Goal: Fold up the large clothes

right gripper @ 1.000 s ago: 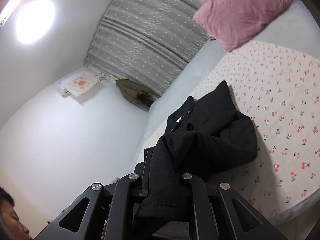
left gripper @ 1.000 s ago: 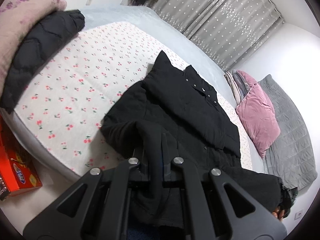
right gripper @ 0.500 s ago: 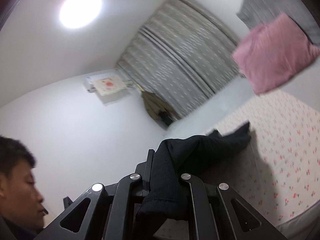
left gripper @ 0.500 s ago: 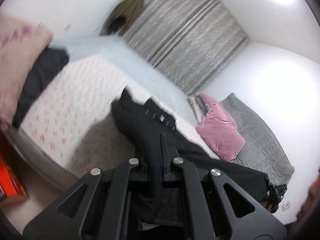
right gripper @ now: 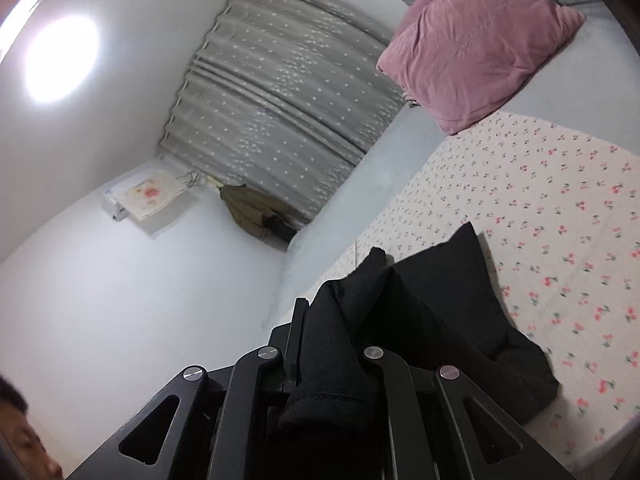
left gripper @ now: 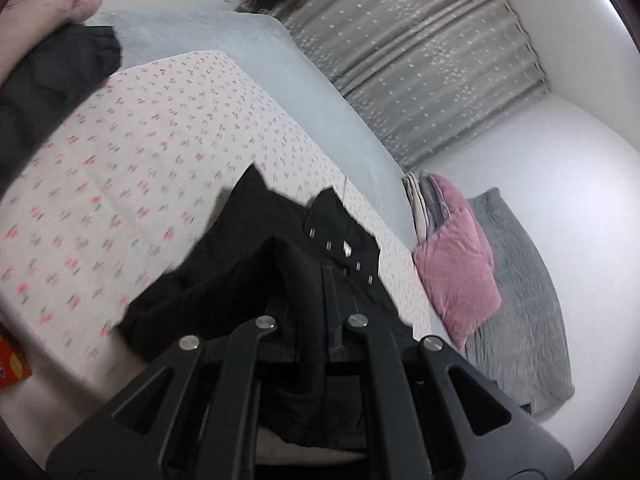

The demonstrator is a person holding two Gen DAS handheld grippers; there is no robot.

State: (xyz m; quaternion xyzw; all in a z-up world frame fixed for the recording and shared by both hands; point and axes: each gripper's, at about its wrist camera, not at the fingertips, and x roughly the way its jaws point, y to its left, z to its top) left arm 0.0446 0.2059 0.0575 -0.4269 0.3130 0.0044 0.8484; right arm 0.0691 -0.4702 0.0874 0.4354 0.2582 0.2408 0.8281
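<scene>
Left wrist view, from left to right: a red box (left gripper: 12, 362) at the frame's edge below the bed, a dark quilted garment (left gripper: 48, 92) under a pale pink floral bundle (left gripper: 44, 4) at the bed's far left, then the cherry-print sheet (left gripper: 140, 160) spreading across the mattress. On it lies the black jacket (left gripper: 280, 240), its snap placket facing up, one fold rising into the left gripper (left gripper: 310, 300), whose fingers are clamped on the cloth. Beyond come the grey star curtain (left gripper: 420, 60), a pink pillow (left gripper: 460, 276) and a grey quilt (left gripper: 524, 300).

Right wrist view, from left to right: a person's face (right gripper: 24, 440) in the lower corner, a ceiling lamp (right gripper: 60, 64), a wall air conditioner (right gripper: 148, 196), an olive coat (right gripper: 252, 212) hanging by the curtain (right gripper: 288, 88). The right gripper (right gripper: 332, 336) has its fingers pinched on a thick fold of the black jacket (right gripper: 460, 312), which trails down onto the sheet (right gripper: 560, 200). The pink pillow (right gripper: 476, 40) sits at the bed's head.
</scene>
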